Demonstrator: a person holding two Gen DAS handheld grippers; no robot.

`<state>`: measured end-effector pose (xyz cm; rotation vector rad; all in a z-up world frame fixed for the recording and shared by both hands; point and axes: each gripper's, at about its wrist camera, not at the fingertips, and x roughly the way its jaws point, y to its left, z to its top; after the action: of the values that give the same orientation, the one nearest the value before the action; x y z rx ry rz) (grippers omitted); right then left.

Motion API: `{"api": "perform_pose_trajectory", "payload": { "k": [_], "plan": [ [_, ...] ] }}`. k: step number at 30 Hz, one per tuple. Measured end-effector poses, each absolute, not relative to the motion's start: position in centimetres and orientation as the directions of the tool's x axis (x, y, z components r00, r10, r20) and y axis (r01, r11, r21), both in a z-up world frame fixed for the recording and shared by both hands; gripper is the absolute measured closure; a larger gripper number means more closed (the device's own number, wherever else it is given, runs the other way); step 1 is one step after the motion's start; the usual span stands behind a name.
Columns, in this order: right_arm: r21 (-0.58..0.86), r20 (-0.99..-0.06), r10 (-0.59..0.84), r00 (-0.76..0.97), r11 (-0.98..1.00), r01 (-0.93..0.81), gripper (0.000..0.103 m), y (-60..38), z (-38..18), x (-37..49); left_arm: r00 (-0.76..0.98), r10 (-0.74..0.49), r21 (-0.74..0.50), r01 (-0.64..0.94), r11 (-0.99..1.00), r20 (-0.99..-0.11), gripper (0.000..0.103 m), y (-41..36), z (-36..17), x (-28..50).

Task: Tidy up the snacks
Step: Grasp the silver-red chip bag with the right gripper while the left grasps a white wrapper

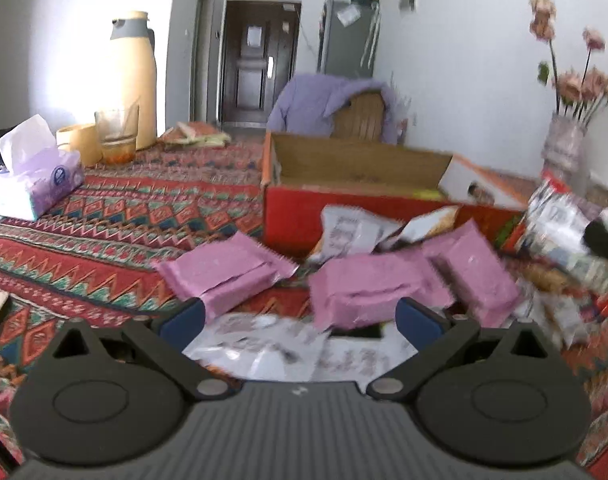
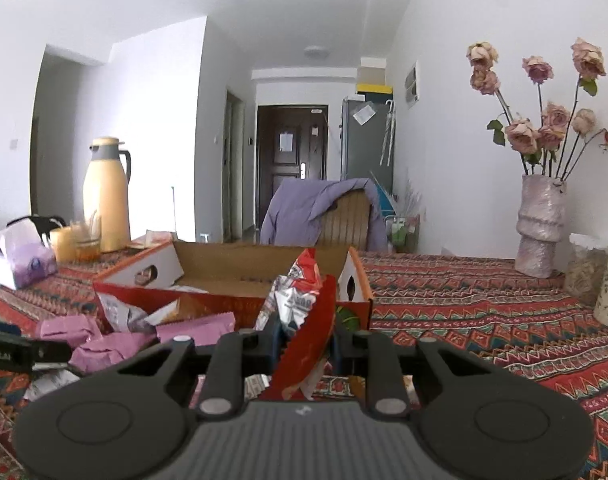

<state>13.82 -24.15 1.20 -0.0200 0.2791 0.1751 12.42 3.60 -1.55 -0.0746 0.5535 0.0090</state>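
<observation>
We see a white-walled room with a white ceiling, daylight glaring hard off the wall at nine o'clock, and at twelve o'clock a dark panelled door (image 2: 292, 168) at the end of a short hallway. Just beside it at one o'clock stands a grey fridge (image 2: 367, 140) with a yellow box on top, and nearer us a wooden chair (image 2: 346, 220) draped with a lilac jacket (image 2: 304, 210). The table wears a red patterned cloth (image 2: 464, 304), with a cream thermos jug (image 2: 105, 196) at ten o'clock and a vase of faded pink roses (image 2: 542, 224) at three o'clock.
</observation>
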Motion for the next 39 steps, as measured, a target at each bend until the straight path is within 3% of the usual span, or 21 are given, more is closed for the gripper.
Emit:
{"api": "perform_pose_trajectory", "payload": {
  "k": [6,16,25,28,30,33,35,39],
  "plan": [
    [0.026,-0.268,0.166,0.949,0.986,-0.166,0.08,-24.5,1.3,13.2,0.799,0.019,-0.013,-0.034,0.999,-0.602,0.0,4.1,-2.4,13.4],
    [0.03,-0.272,0.162,0.948,0.987,-0.16,0.08,-24.6,1.3,12.7,0.736,-0.027,-0.132,-0.085,0.988,-0.676,0.0,8.0,-3.0,15.4],
    [0.024,-0.283,0.161,0.945,0.987,-0.161,0.08,-24.2,1.3,12.4,0.738,-0.066,-0.157,-0.055,0.986,-0.672,0.002,8.9,-3.2,15.8],
    [0.02,-0.286,0.16,0.945,0.987,-0.161,0.08,-24.1,1.3,12.2,0.741,-0.082,-0.165,-0.039,0.986,-0.667,0.017,9.0,-3.0,15.6],
    [0.015,-0.287,0.16,0.944,0.987,-0.163,0.08,-24.0,1.4,12.2,0.742,-0.116,-0.193,-0.018,0.981,-0.66,0.035,9.3,-2.8,15.4],
    [0.011,-0.286,0.161,0.944,0.986,-0.165,0.08,-23.8,1.5,12.1,0.751,-0.11,-0.179,-0.011,0.984,-0.651,0.048,9.3,-2.6,14.9],
    [0.006,-0.284,0.164,0.945,0.986,-0.169,0.08,-23.5,1.6,12.0,0.764,-0.105,-0.171,-0.007,0.985,-0.637,0.055,9.3,-2.5,14.4],
    [0.002,-0.282,0.166,0.945,0.985,-0.173,0.08,-23.3,1.7,11.9,0.79,-0.085,-0.138,0.0,0.99,-0.608,0.058,9.1,-1.8,13.4]
  ]
}}
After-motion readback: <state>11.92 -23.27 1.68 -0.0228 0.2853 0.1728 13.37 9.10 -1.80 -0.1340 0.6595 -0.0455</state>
